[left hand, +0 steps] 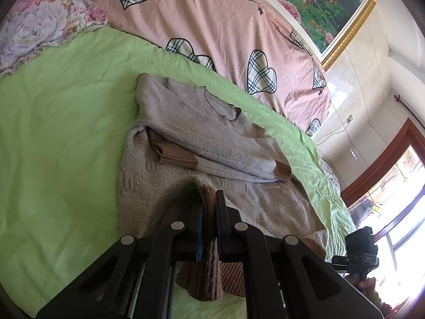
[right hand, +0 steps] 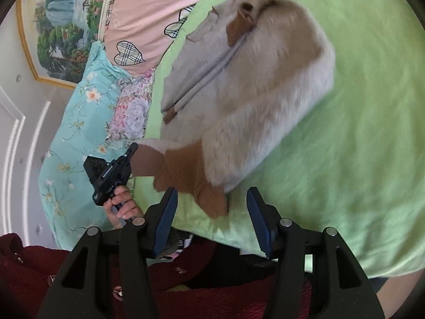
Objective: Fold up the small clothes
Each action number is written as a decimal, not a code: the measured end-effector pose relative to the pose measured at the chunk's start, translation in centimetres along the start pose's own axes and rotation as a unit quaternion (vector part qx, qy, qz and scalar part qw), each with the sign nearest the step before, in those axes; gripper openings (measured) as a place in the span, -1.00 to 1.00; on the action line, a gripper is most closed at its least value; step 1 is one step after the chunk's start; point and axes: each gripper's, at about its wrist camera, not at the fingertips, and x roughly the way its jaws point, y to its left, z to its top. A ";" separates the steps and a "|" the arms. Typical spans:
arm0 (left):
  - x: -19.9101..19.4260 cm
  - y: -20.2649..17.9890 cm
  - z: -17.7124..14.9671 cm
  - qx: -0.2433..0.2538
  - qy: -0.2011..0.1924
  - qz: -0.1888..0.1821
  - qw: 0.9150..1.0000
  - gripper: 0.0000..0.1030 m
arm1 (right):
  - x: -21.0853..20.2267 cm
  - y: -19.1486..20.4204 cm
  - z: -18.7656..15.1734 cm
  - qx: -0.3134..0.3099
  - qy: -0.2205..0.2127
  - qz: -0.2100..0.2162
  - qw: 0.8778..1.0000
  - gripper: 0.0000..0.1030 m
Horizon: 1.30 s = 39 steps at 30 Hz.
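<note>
A grey sweater [left hand: 212,135] with brown cuffs and hem lies on the green sheet [left hand: 58,138] of the bed, nearer the sheet's far edge, where a pink quilt [left hand: 217,26] with plaid hearts begins; both sleeves are folded across its chest. The left gripper [left hand: 208,207] has its fingers closed narrowly on the brown ribbed hem, lifting a fold of knit up off the sheet. In the right wrist view the right gripper [right hand: 212,212] hangs over the sheet's near edge with fingers spread wide and nothing between them (a brown corner of the hem lies just ahead). A framed landscape painting [left hand: 318,2] hangs on the wall beyond the quilt.
</note>
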 end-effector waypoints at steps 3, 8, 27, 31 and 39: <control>0.0 -0.2 0.0 0.002 0.003 0.005 1.000 -0.88 | 2.4 0.1 0.1 0.007 -0.005 0.019 1.000 0.02; -0.8 -0.1 0.1 0.001 -0.003 0.008 1.000 -0.88 | 1.8 2.5 1.1 -0.057 -0.042 -0.006 0.997 -0.83; 6.2 0.3 13.0 -0.013 -0.076 0.052 0.996 -0.89 | -2.4 7.3 20.9 -0.145 -0.218 0.015 0.965 -0.85; 10.5 2.1 15.2 -0.020 -0.061 0.084 0.994 -0.88 | 0.8 5.3 26.2 -0.111 -0.220 -0.019 0.969 -0.85; 18.1 5.8 16.3 -0.028 0.000 0.125 0.992 -0.87 | 6.0 0.6 30.5 -0.065 -0.194 -0.114 0.972 -0.85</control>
